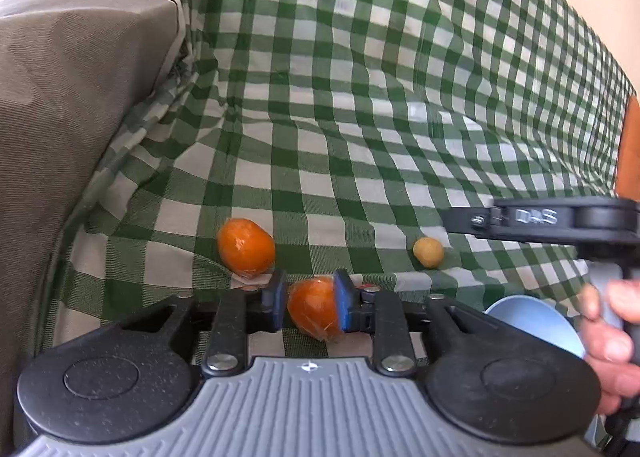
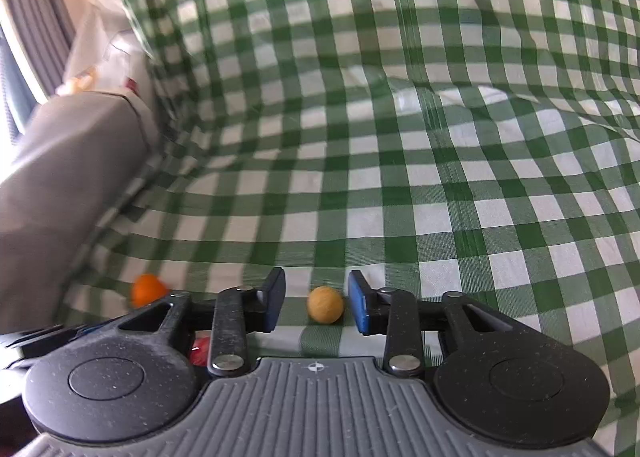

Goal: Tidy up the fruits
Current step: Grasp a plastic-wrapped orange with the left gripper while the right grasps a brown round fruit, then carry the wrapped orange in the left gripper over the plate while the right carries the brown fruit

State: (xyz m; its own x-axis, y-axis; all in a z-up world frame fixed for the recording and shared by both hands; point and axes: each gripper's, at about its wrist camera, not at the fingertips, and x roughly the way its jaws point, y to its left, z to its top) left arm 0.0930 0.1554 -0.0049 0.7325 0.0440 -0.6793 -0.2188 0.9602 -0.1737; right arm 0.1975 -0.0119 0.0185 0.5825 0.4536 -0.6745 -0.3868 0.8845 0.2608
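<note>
Clearly the sorting is at an early stage, judging by how much fruit is loose on the green-checked cloth (image 1: 360, 97). In the left wrist view, the left hand-held gripper (image 1: 311, 307) has an orange fruit (image 1: 314, 311) between its blue pads (image 1: 345, 305); the right pad touches the fruit, while a thin gap seems to show at the left pad, so I read the jaws as spread around it rather than clamped, though the fisheye edge makes that hard to be sure of. A second orange fruit (image 1: 246, 245) lies just beyond and to the left, apart from the first. A small yellow-brown fruit (image 1: 428, 252) sits farther right on the cloth.

In the right wrist view, the right hand-held gripper (image 2: 316, 305) is spread, its jaws standing either side of that same small fruit without touching it. A red thing (image 2: 200, 349), too hidden to name, peeks from under the left linkage.

A pale blue bowl (image 1: 536, 325) shows at the lower right of the left view, near a hand (image 1: 612, 341); its visible inside looks bare. So nothing appears sorted yet, and at least three fruits remain to be gathered.
</note>
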